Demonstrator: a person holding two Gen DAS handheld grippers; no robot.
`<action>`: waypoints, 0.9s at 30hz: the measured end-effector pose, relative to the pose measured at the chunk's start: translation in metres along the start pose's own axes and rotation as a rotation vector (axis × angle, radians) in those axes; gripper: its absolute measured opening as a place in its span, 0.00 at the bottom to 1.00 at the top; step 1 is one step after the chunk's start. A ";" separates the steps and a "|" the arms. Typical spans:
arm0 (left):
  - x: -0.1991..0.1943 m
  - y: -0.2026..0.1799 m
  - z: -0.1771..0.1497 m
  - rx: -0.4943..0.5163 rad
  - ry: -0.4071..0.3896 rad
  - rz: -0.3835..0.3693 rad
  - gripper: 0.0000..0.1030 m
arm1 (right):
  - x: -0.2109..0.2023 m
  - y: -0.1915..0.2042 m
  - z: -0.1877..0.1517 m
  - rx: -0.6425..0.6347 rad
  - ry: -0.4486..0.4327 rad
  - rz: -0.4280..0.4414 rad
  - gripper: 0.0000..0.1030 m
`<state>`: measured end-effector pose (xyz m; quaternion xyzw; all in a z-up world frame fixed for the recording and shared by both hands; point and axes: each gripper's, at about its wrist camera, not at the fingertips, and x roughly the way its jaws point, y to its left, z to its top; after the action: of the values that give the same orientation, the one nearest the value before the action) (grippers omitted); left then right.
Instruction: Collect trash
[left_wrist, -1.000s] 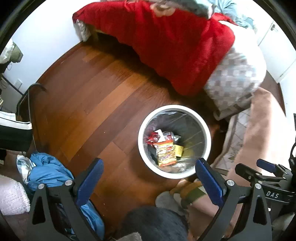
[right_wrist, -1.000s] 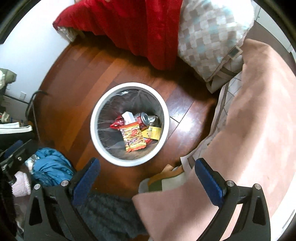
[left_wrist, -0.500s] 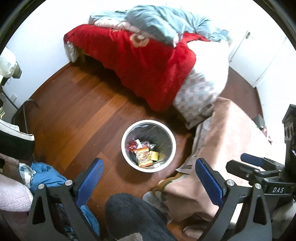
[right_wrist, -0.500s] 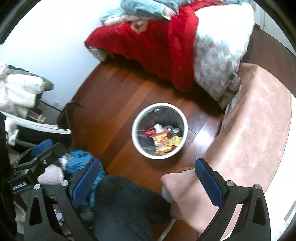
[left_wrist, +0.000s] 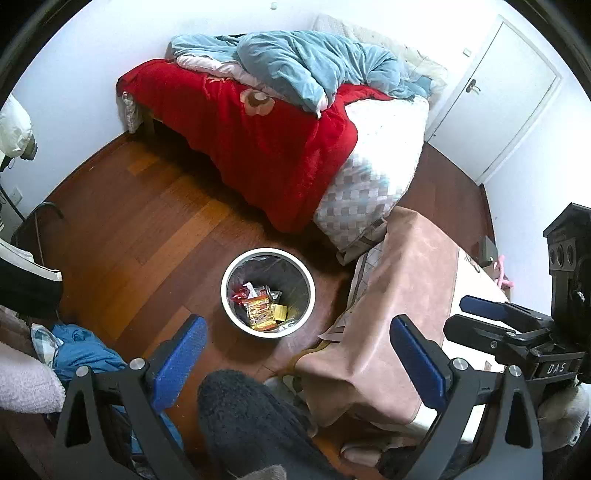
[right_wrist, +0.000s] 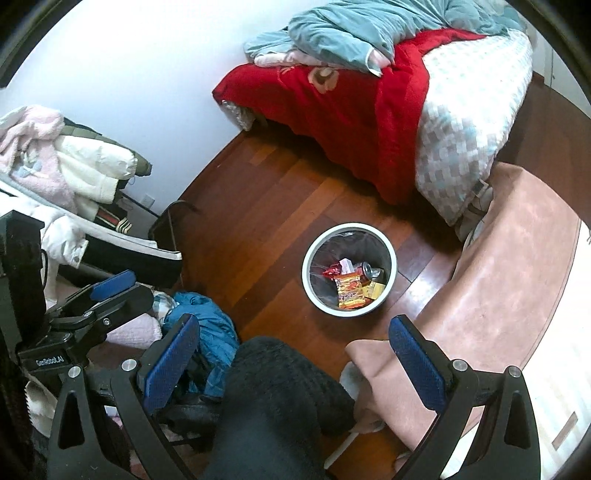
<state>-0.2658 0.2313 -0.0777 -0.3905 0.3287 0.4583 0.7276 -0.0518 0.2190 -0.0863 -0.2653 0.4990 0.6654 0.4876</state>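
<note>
Left tongs (left_wrist: 297, 354): jaws wide apart, nothing between them, held high over the wooden floor (left_wrist: 147, 229). Blue clothing (left_wrist: 79, 350) lies heaped on the floor at far left. White trash bin (left_wrist: 267, 293) stands on the floor just beside the pink-draped surface (left_wrist: 402, 280), near the foot of the bed (left_wrist: 280, 140). Inside the bin: an orange snack wrapper (left_wrist: 260, 308), a red wrapper and a yellow packet. Right tongs (right_wrist: 293, 354): jaws also wide apart, empty, above the same bin.
</note>
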 end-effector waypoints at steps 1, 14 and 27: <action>-0.002 -0.001 0.000 -0.002 0.000 -0.003 0.98 | -0.002 0.001 0.000 -0.005 0.003 0.002 1.00; -0.011 -0.005 -0.004 -0.011 -0.011 -0.006 0.98 | -0.005 0.013 0.003 -0.036 0.018 0.002 1.00; -0.008 -0.007 -0.006 -0.015 0.007 -0.012 1.00 | -0.003 0.011 0.002 -0.035 0.032 0.011 1.00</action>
<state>-0.2632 0.2213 -0.0719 -0.3994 0.3255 0.4552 0.7261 -0.0599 0.2190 -0.0784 -0.2815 0.4964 0.6725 0.4713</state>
